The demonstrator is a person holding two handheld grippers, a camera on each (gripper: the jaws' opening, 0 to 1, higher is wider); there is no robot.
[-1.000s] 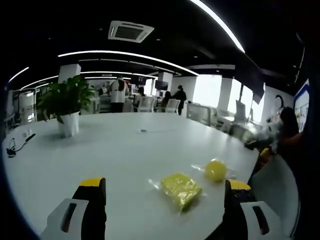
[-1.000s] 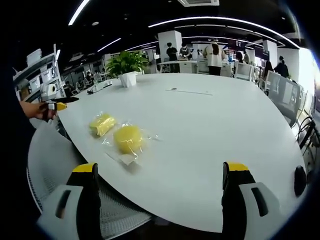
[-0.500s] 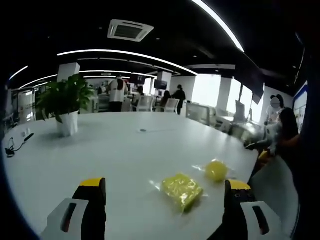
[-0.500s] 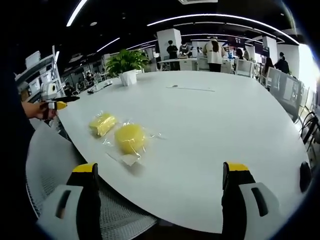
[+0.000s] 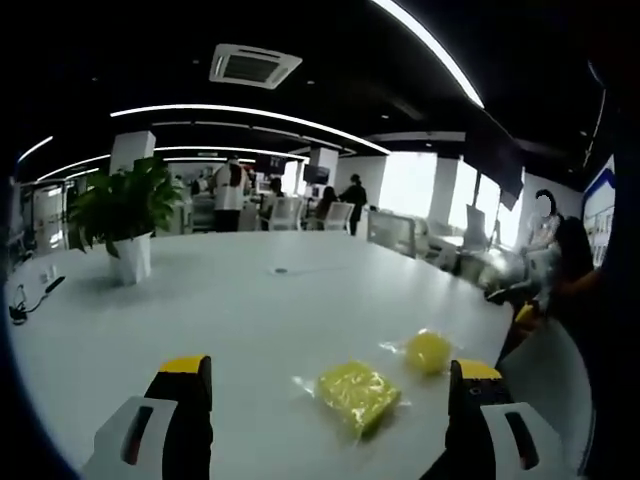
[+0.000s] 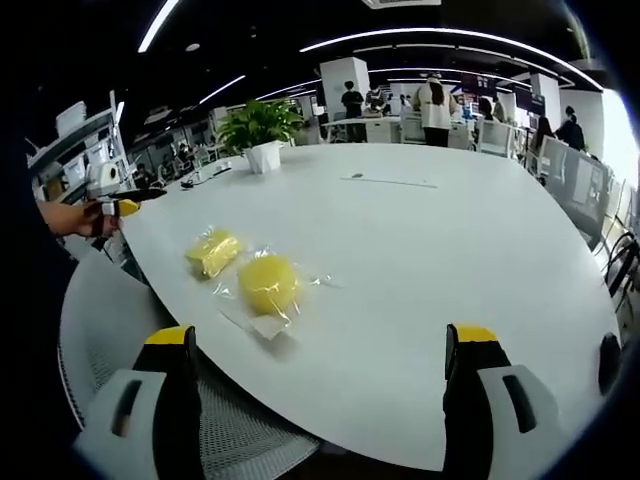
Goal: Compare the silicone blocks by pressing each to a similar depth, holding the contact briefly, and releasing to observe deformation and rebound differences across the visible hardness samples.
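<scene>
white table (image 6: 450,260) | square block (image 6: 213,252) | round block (image 6: 268,283) | potted plant (image 6: 258,130)

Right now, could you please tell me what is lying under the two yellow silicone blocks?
The squarish yellow silicone block and the round yellow silicone block each sit in clear plastic wrap on the white table, near its edge. The blocks' undersides are hidden.

Both cams drifted slightly, nothing else; square block (image 5: 355,394) & round block (image 6: 268,283) unmoved on table (image 6: 420,260).
</scene>
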